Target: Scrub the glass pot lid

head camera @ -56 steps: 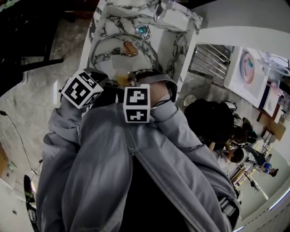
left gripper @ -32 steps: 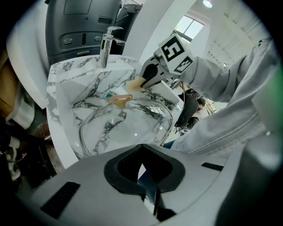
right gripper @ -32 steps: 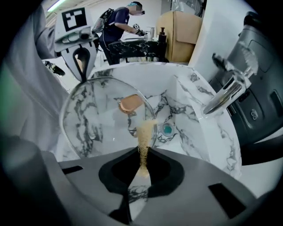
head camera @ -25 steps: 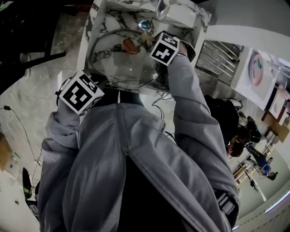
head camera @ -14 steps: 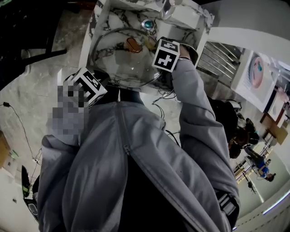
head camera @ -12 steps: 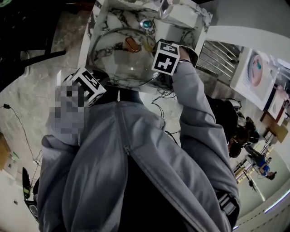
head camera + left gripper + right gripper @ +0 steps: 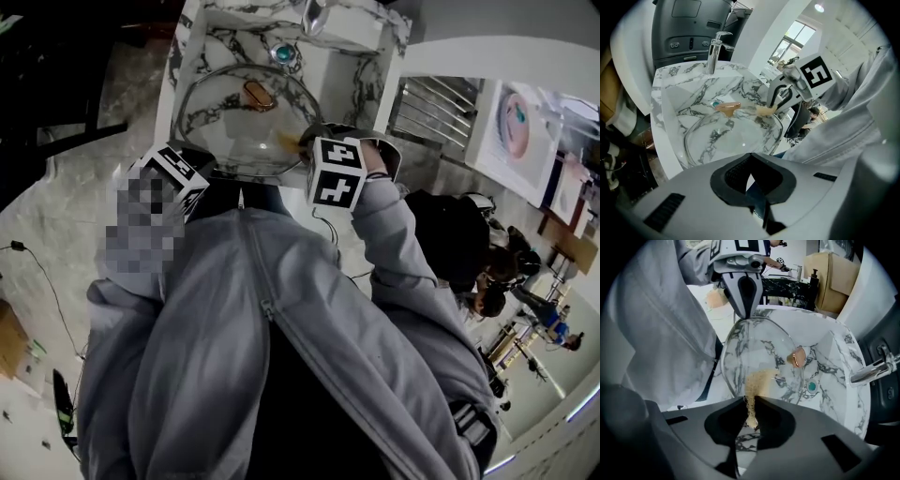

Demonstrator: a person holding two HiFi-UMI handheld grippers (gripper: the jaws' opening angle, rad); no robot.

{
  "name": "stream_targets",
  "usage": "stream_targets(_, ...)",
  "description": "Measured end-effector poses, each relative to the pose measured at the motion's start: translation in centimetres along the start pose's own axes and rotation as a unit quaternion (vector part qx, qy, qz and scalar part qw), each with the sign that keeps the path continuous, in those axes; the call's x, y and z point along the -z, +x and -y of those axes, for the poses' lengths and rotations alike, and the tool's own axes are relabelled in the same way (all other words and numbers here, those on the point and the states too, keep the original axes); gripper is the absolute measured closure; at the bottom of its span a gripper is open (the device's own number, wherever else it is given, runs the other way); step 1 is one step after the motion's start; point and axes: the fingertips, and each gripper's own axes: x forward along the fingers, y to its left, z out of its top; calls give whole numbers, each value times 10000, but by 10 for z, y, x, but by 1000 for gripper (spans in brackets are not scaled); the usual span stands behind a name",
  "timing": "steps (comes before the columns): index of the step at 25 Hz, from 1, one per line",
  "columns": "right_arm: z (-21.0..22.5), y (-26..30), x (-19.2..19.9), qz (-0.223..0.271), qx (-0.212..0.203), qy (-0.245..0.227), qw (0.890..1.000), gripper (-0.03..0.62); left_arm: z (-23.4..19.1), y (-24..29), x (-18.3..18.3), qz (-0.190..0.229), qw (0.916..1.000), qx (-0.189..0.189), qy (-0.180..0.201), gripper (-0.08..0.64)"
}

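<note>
The glass pot lid (image 7: 239,122) with its copper knob (image 7: 255,92) stands tilted in the marble sink (image 7: 361,70). My left gripper (image 7: 745,310) is shut on the lid's near rim (image 7: 740,154). My right gripper (image 7: 750,414) is shut on a tan scrub pad (image 7: 757,383). The pad presses on the glass at the lid's near right part (image 7: 289,141), below the knob (image 7: 797,357). In the left gripper view the right gripper (image 7: 774,105) holds the pad (image 7: 763,110) against the lid's far edge.
A chrome faucet (image 7: 714,51) rises at the sink's back, and a teal drain plug (image 7: 812,386) lies in the basin behind the lid. The person's grey sleeves fill the near side. Several people (image 7: 487,281) sit at the lower right.
The right gripper with the pad has slid from beside the knob at the lid's far side back to the lid's near right edge. The left gripper has kept its hold on the rim.
</note>
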Motion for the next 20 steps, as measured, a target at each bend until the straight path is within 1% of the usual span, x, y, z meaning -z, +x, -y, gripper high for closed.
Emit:
stream_targets(5, -28, -10, -8, 75, -104, -49, 9999, 544, 1, 0, 0, 3, 10000, -3, 49, 546)
stream_targets(12, -46, -24, -18, 114, -202, -83, 9997, 545, 2, -2, 0, 9, 10000, 12, 96, 546)
stream_targets(18, -61, -40, -29, 510, -355, 268, 9977, 545, 4, -3, 1, -5, 9999, -16, 149, 546)
stream_targets(20, -61, -43, -31, 650, -283, 407, 9967, 545, 5, -4, 1, 2, 9998, -49, 172, 546)
